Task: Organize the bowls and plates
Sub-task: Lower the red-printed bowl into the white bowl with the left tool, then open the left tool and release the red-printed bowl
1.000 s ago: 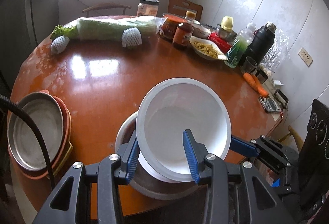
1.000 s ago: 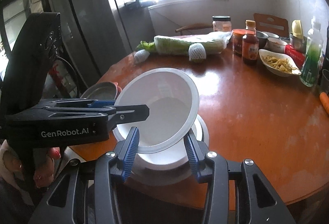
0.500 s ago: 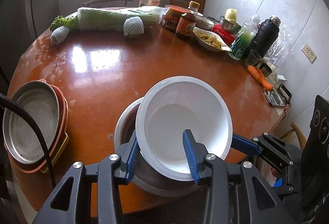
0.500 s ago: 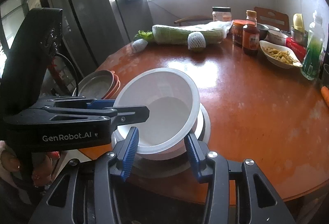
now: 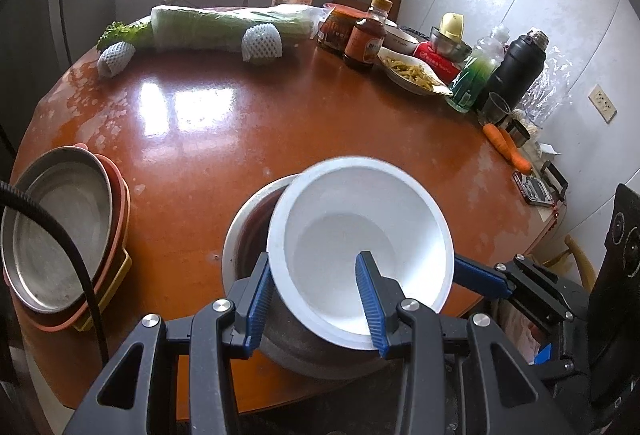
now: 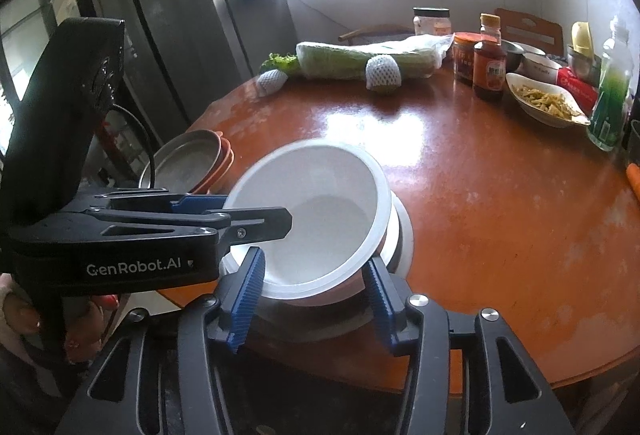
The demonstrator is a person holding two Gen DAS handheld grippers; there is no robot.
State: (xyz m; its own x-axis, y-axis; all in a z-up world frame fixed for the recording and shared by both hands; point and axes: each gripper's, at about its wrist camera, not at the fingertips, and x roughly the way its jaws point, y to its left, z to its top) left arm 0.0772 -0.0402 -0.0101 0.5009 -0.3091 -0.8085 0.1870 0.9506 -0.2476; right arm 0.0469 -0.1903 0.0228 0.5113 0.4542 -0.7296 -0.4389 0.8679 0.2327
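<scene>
White bowl [image 5: 360,247] (left gripper [image 5: 316,299] clamped on its rim) tilts over the steel bowl [image 5: 248,235]; right gripper [image 6: 316,299], jaws opening, risks letting it slide.

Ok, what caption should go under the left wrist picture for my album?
Left gripper clamps the white bowl, tilted over a metal bowl on the round table.

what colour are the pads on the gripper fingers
Blue, with ribbed faces, on black fingers. The left wrist view shows them best, either side of the white bowl.

White bowl [image 5: 360,251], orange-brown table [image 5: 280,123], blue-padded black tool [image 6: 314,299].
</scene>
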